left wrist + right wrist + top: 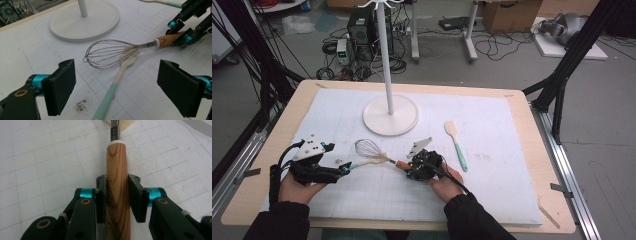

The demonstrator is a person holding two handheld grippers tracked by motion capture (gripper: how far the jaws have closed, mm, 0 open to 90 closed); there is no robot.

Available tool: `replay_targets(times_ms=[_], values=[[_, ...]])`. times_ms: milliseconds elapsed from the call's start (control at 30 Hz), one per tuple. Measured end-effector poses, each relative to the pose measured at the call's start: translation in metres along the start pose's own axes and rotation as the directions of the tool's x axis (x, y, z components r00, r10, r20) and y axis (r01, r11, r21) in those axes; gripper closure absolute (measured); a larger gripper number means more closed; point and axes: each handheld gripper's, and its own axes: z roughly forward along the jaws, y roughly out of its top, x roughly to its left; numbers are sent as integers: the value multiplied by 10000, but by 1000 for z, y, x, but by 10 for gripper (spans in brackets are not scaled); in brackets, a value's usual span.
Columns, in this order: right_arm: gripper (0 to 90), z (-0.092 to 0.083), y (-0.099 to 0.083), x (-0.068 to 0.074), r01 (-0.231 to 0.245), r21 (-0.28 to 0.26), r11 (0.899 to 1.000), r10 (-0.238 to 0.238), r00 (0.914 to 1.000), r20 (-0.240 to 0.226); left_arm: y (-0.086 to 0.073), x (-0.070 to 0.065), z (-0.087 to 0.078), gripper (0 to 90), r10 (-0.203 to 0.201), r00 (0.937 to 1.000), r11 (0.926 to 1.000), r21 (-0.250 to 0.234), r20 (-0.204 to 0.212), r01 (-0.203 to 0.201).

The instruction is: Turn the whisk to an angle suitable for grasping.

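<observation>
The one wire balloon whisk with a reddish wooden handle (116,192) lies on the white gridded mat (492,190) in front of me, its handle clamped between the two black pads of my right gripper (117,197), which press on either side of the wood, so that tool has the whisk in its grip. In the high view the whisk (377,152) sits between my two hands, wire head toward the left gripper, handle toward the right gripper (419,167). The wire loops rest across the slotted pale wooden head of a turner with a mint-green handle (117,77), which runs back toward my left gripper (120,85); that gripper's jaws stand wide apart with nothing pressed between them, the green handle lying on the mat in the gap. I count two mint-handled wooden utensils: this slotted one under the whisk, and a second, a flat wooden spatula with a mint-green handle (456,145), lying alone just to the right of my right hand. Beyond the whisk stands one white rack with a round disc base and a thin upright pole (390,115). The mat covers a single light wooden table (552,200).
</observation>
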Motion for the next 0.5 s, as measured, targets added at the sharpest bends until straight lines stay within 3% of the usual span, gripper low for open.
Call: replay_targets(times_ms=[167, 500], values=[[688, 2, 0, 4, 314, 157, 9994, -319, 9991, 281, 0, -1, 1, 158, -18, 10000, 10000, -19, 19, 18], [700, 2, 0, 2, 158, 145, 9998, -160, 9998, 120, 1, -2, 1, 159, 88, 9999, 10000, 40, 56, -88]])
